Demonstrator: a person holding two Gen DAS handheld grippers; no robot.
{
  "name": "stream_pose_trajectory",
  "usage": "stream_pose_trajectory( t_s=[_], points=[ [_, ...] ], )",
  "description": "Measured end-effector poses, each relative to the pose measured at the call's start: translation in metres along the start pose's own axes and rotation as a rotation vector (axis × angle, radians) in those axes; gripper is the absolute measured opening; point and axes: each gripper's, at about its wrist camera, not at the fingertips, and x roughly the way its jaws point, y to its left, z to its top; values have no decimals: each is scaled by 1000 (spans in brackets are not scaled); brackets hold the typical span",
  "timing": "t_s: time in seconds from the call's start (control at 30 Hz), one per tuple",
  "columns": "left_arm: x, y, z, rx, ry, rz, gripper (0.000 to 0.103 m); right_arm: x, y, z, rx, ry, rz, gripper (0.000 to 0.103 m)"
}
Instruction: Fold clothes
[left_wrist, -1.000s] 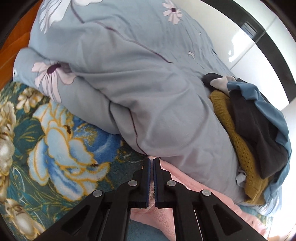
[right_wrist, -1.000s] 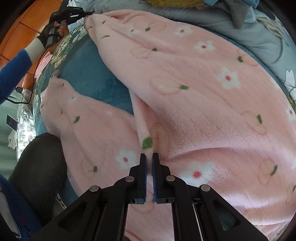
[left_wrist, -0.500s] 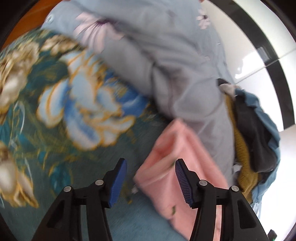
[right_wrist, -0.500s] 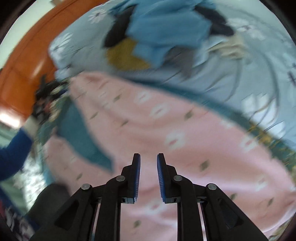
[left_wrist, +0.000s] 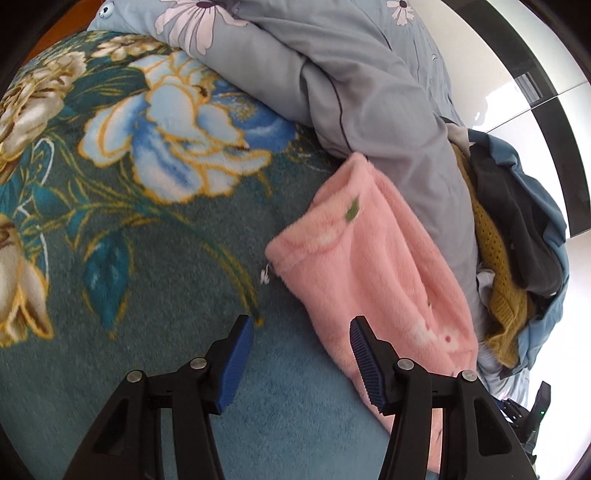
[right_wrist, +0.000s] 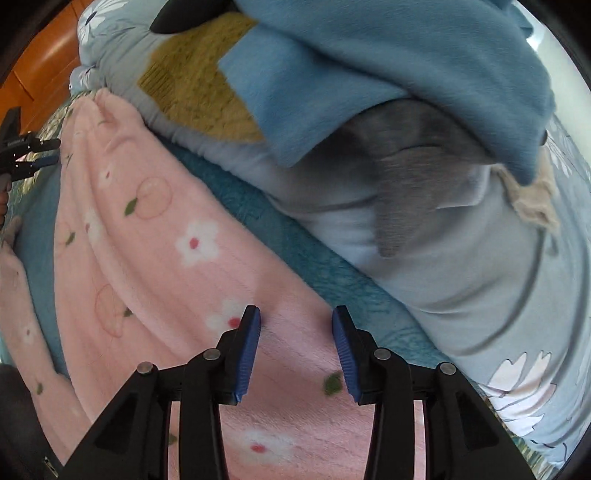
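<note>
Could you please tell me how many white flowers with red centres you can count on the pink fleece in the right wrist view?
4: one mid-cloth, one beside the left pad, one at the bottom, one small at far left. Folds may hide more.

Black claw (left_wrist: 301, 328) arms, ribbed blue pads, silver screws.

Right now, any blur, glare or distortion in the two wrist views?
Left wrist: mostly sharp, slight smear on the floral blanket; window at upper right blown out white; strong fisheye bending, dark corners. Right wrist: motion blur on the blue garment and grey cloth; pink fleece softer; no glare, even light.
</note>
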Motion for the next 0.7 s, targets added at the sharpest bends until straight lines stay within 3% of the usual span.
stream_pose_trajectory(
  t_s=[0.03,0.1,0.13,0.27,0.33,0.43,0.5,0.6,0.7],
  points=[
    [0,1,-2,-4,1,-1,58,1,1,0,-3,3,-6,36],
    [1,3,-5,-14,2,-2,58,-1,3,0,-16,1,-12,11],
    [1,2,-6,-16,0,-4,58,-3,4,0,-24,-1,-18,7],
    [0,1,-11,-25,-7,-12,58,-14,4,2,-32,-20,-27,2],
    [-1,0,-12,-27,-9,-18,58,-31,-9,7,-9,-73,-43,2],
    [-3,-6,-14,-12,-14,-25,58,-57,-56,17,162,-174,-112,0],
    [-3,-9,-15,-11,-19,-36,58,-60,-83,20,259,-181,-171,0],
    [6,-10,-13,-28,-5,-44,58,-57,-101,17,335,-162,-143,0],
    [12,-12,-11,-38,-30,-42,58,-64,-95,9,333,-179,-117,0]
  ],
)
